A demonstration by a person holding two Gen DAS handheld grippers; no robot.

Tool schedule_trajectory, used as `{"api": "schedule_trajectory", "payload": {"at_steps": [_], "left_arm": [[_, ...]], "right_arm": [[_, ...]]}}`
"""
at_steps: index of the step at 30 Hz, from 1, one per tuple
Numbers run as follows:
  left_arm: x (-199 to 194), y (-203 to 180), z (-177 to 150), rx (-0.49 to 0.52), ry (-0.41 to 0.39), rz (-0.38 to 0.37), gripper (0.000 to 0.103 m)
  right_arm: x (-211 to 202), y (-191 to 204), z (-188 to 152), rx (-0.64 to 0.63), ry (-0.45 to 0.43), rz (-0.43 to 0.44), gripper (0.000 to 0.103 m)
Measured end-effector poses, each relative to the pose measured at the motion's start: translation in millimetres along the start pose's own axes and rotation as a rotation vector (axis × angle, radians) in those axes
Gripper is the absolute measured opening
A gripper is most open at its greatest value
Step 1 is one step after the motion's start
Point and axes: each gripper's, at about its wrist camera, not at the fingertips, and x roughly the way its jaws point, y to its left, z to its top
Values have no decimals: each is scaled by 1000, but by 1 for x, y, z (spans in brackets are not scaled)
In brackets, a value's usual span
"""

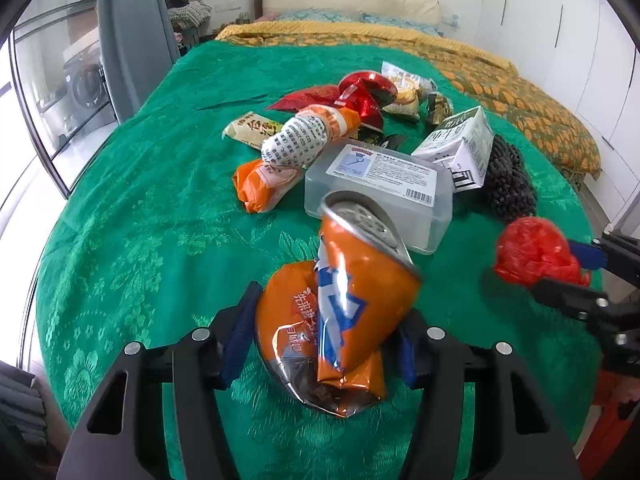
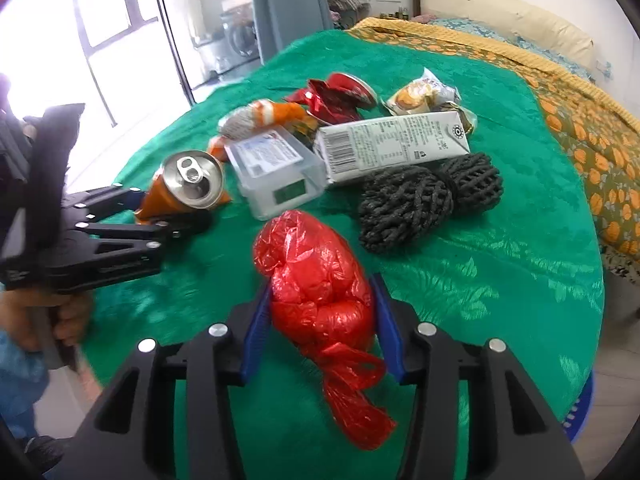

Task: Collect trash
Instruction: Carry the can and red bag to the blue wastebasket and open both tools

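A crushed orange drink can (image 1: 352,296) sits between the blue pads of my left gripper (image 1: 324,344), which is shut on it just above the green cloth (image 1: 140,208). The right wrist view shows the same can (image 2: 188,184) in that left gripper (image 2: 160,212) at the left. A crumpled red plastic bag (image 2: 316,292) fills my right gripper (image 2: 322,328), both pads pressing its sides. In the left wrist view the bag (image 1: 532,252) and the right gripper (image 1: 560,272) appear at the right edge.
Behind lie a clear plastic box (image 2: 276,172), a white carton (image 2: 392,144), a black net bundle (image 2: 424,200), orange wrappers (image 1: 268,184) and red wrappers (image 1: 360,96). A bed with an orange quilt (image 1: 500,84) stands beyond. A blue rim (image 2: 580,412) shows below the table edge.
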Motion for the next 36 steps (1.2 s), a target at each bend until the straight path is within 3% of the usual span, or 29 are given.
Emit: {"api": "schedule_trajectory", "payload": {"at_steps": [7,11,15,20,28,30,36], "left_arm": [[-35,-22,-12,-38,-54,-88,57],[-47,-59,2,-25,-69,-175,57],[-55,-122,24,41,-86,-255,57],[-48,-215,49,127,-53,-380,57],[12,-363,61,223,82,-478,58],[35,-394,59,243,120,-466,58],[90,-438,48,269,196,-422,58]], "right_arm": [[-41,-16,-17,72,-10,99,46],[-70,-63,-22,187,-41,95,46],[-104,-136,-32,293,-74,-28,47],[-132,-228,-58,435,-63,-185,47],[-142,-338,-106,585,-23,-311,47],[-138,-359,-118,615,-20,-310,47],[-121,-396,-139,707,9,-239,47]]}}
